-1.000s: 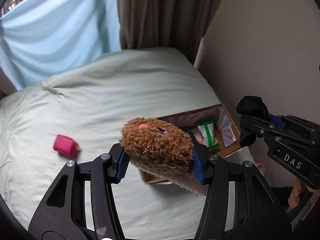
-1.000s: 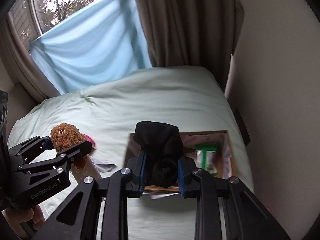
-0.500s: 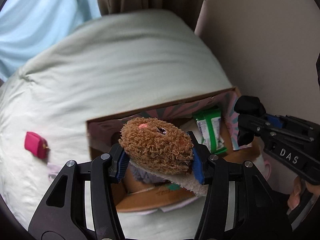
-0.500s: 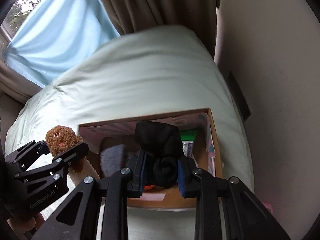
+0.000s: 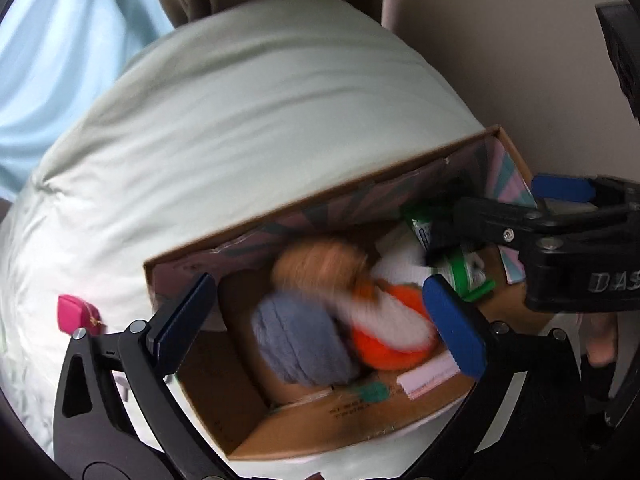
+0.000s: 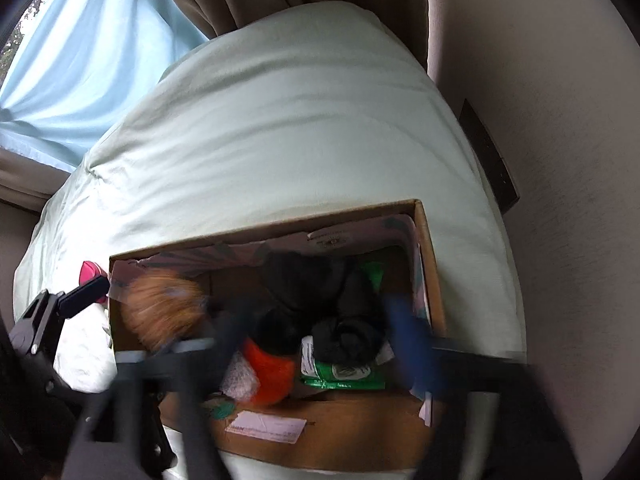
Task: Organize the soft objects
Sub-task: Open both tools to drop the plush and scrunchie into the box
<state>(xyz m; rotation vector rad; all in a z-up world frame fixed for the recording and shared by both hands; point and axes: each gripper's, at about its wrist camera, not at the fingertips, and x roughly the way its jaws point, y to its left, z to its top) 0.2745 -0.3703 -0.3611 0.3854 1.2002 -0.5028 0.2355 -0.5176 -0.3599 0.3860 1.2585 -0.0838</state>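
Observation:
A cardboard box (image 5: 360,184) lies on the pale green bed; it also shows in the right wrist view (image 6: 264,226). My left gripper (image 5: 320,320) is open above it. The brown curly plush (image 5: 320,268) is blurred, falling into the box; it also shows in the right wrist view (image 6: 164,308). My right gripper (image 6: 316,340) is open and blurred over the box's right part. The black socks (image 6: 340,300) lie in the box below it. A grey-blue soft item (image 5: 300,340) and an orange-and-white one (image 5: 392,332) are inside.
A green packet (image 6: 340,372) lies in the box's right end. A pink pouch (image 5: 76,314) lies on the bed left of the box. A wall stands close on the right. Curtains hang beyond the bed's far end.
Both grippers moved over the box and opened. The brown plush left my left gripper and drops into the box. The black socks left my right gripper and lie in the box.

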